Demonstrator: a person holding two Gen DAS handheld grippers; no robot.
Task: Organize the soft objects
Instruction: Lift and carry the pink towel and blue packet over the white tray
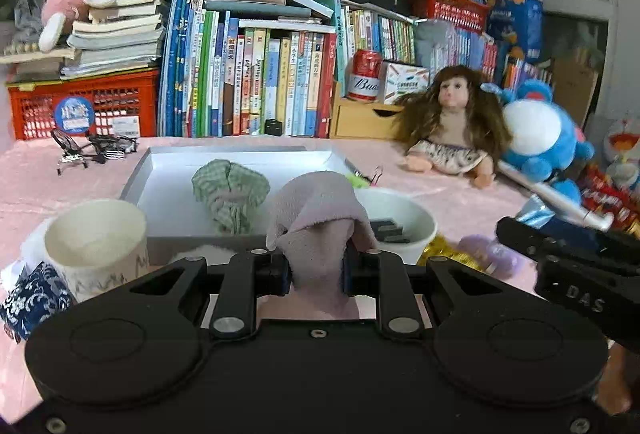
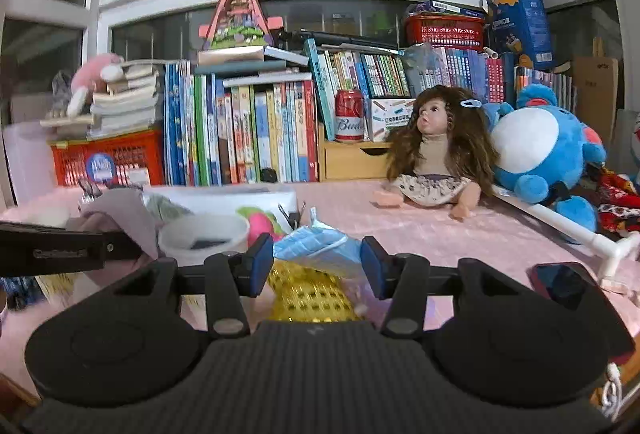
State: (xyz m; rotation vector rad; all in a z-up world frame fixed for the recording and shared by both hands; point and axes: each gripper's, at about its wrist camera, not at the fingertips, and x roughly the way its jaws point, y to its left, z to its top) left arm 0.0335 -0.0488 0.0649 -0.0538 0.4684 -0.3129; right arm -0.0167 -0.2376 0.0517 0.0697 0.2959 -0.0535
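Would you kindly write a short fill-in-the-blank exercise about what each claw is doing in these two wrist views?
1. The left claw is shut on a mauve ____ cloth.
2. The crumpled green checked cloth lies inside the shallow grey ____.
3. The right claw is ____, with a pale blue face mask between its pads.

Missing words: soft; tray; open

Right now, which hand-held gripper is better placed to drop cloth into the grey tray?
Left: the left hand-held gripper already clamps the mauve cloth just before the shallow grey tray.
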